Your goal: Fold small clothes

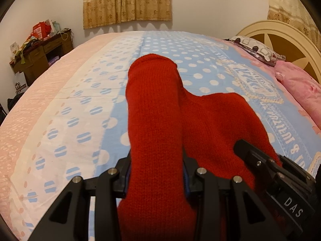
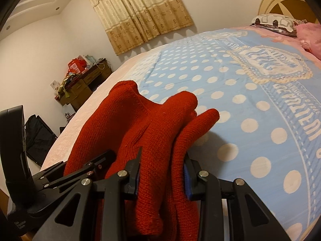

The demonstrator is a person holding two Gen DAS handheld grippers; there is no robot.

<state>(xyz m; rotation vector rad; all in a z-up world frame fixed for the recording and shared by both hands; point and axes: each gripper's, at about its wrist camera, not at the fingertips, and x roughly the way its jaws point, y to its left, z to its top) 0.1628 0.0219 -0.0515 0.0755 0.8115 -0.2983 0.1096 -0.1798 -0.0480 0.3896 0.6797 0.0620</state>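
A red knitted garment (image 1: 156, 108) lies bunched over a blue polka-dot bedspread (image 1: 200, 60). My left gripper (image 1: 156, 172) is shut on one thick fold of it, which runs forward between the fingers. The right gripper's black body (image 1: 280, 180) shows at the lower right of that view, beside the garment. In the right wrist view my right gripper (image 2: 162, 172) is shut on several layers of the red garment (image 2: 152, 124), held a little above the bedspread (image 2: 250, 100). The left gripper's body (image 2: 80, 170) sits close at the left.
A pink pillow (image 1: 301, 88) and a patterned pillow (image 1: 254, 48) lie by the cream headboard (image 1: 280, 34). A cluttered wooden desk (image 1: 40, 54) stands at the left wall. Curtains (image 1: 126, 2) hang behind. A dark bag (image 2: 38, 136) sits on the floor.
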